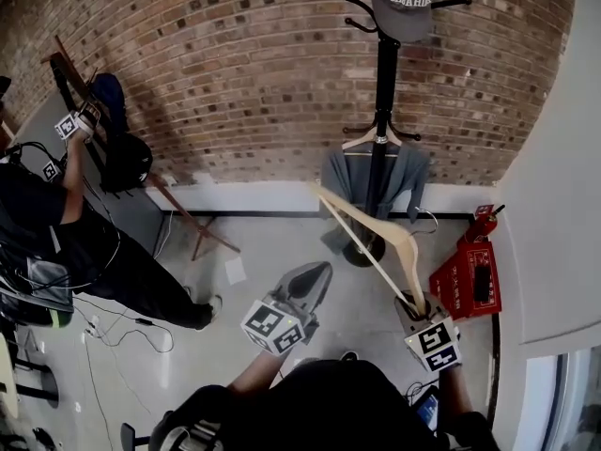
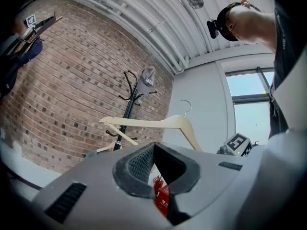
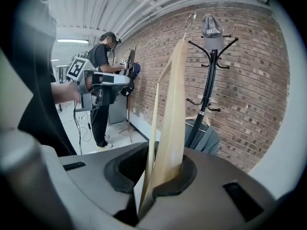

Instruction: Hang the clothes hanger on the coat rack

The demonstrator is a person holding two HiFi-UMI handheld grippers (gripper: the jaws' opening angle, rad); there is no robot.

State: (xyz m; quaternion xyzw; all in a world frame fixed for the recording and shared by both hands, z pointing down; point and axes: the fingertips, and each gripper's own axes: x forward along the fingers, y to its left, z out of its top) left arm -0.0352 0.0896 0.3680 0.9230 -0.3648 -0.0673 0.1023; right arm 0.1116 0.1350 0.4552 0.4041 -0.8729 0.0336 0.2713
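I had my right hand-held gripper (image 1: 414,308) at the lower right of the head view, pinched on one arm-end of the wooden clothes hanger (image 1: 368,231). In the right gripper view the wood rose from between the pads (image 3: 160,176) and ran up the middle of the frame, with its wire hook at the top. The hanger was in the air, on no peg. The black coat rack (image 1: 385,92) stood at the upper right against the brick wall (image 1: 235,64). A grey cap (image 1: 402,3) sat on top of it, and a grey garment (image 1: 357,181) hung lower down on another hanger.

My left hand-held gripper (image 1: 324,269), at lower centre, had its tips pressed together on nothing. A red box (image 1: 467,280) sat on the floor at the right. Another person (image 1: 56,224) worked at the far left.
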